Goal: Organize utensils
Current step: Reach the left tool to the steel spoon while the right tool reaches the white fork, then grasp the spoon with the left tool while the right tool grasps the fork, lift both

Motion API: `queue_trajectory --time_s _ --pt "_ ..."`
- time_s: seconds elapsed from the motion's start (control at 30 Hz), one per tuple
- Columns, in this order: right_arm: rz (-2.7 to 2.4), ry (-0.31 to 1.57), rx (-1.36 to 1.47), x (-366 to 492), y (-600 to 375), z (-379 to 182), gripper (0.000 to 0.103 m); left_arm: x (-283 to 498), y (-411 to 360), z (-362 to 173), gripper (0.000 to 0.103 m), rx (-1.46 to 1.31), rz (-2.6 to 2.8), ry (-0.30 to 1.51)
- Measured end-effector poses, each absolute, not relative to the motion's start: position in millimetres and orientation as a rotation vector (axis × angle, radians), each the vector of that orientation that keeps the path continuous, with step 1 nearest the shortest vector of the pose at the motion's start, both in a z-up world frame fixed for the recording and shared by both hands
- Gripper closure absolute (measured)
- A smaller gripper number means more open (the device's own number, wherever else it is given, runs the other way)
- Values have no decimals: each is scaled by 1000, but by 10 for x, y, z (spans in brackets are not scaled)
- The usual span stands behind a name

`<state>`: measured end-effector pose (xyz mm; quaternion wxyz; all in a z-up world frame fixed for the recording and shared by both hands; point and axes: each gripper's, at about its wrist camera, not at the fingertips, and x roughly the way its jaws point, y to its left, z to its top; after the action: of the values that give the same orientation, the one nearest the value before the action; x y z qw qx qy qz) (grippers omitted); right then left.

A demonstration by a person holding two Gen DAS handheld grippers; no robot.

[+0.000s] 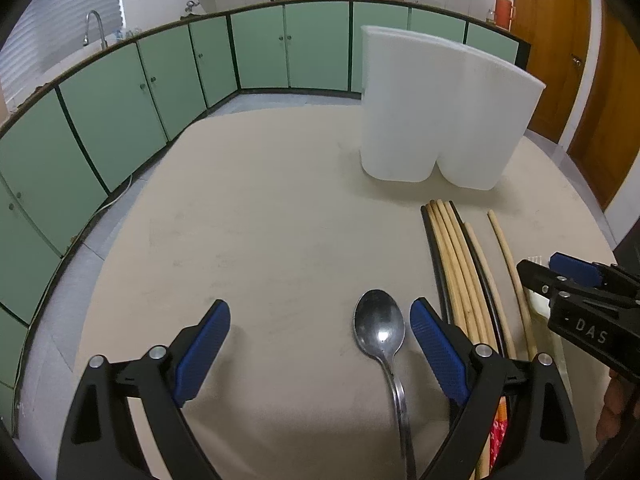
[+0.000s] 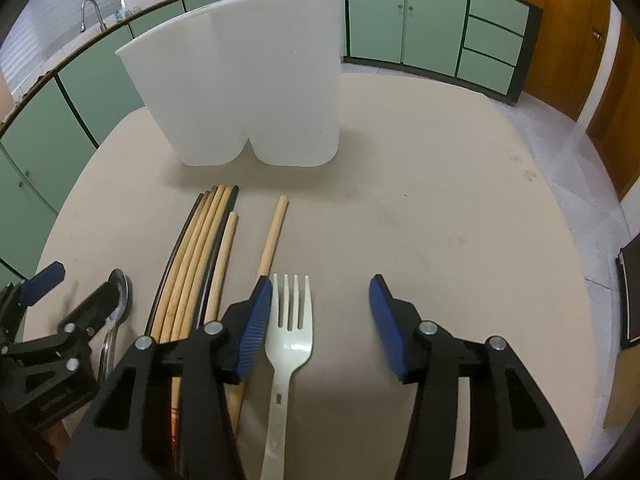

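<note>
both tools above the round table, nothing picked up yet. left gripper spread wide and released, blue pads either side of the metal spoon; spoon bowl sits in the lower centre of the left wrist view, closer to the right-hand pad, handle running down out of frame. not touching either pad as far as i can tell

right gripper likewise released, jaws wide. pale plastic fork lies flat between them in the lower centre of the right wrist view, tines pointing up-frame, just beside the left-hand pad, well apart from the other

chopsticks: a bundle of wooden and dark ones lying together left of the fork, one loose wooden stick just apart toward the fork. all flat on the table

white holder, two compartments, upright in the upper centre of the right wrist view, beyond the chopstick tips. rim is above both cameras so the inside is hidden; nothing sticks out above it

progress, judged: at the start. spoon, fork and every visible chopstick are outside the holder. left to do: close on spoon and fork, lift, drop each into a compartment, then the chopsticks
</note>
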<state>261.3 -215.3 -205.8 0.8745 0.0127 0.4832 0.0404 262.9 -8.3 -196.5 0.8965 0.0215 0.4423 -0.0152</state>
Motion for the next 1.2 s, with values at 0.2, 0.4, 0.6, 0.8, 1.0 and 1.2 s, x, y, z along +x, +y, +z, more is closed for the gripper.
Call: queue_trajectory --time_s 0.2,0.4,0.6,0.8,1.0,1.2 --pt "70 1005 12 2599 -2072 -2109 58 2692 -84 -2039 19 36 -38 946" --pt "71 1001 10 2588 -2003 -2096 68 2736 -87 -2058 22 24 -41 964" --pt "91 1006 26 2578 -1995 -2074 81 2771 -124 -2077 22 18 -28 974" --pt "108 1014 57 2585 -2063 -2056 83 2792 -145 -2072 32 10 -34 969" --pt "136 1011 90 2523 -2168 -1996 84 2702 -188 -2041 75 21 -114 955" --pt "158 927 94 2452 -2374 -1761 84 2479 -146 -1867 75 -31 -211 863"
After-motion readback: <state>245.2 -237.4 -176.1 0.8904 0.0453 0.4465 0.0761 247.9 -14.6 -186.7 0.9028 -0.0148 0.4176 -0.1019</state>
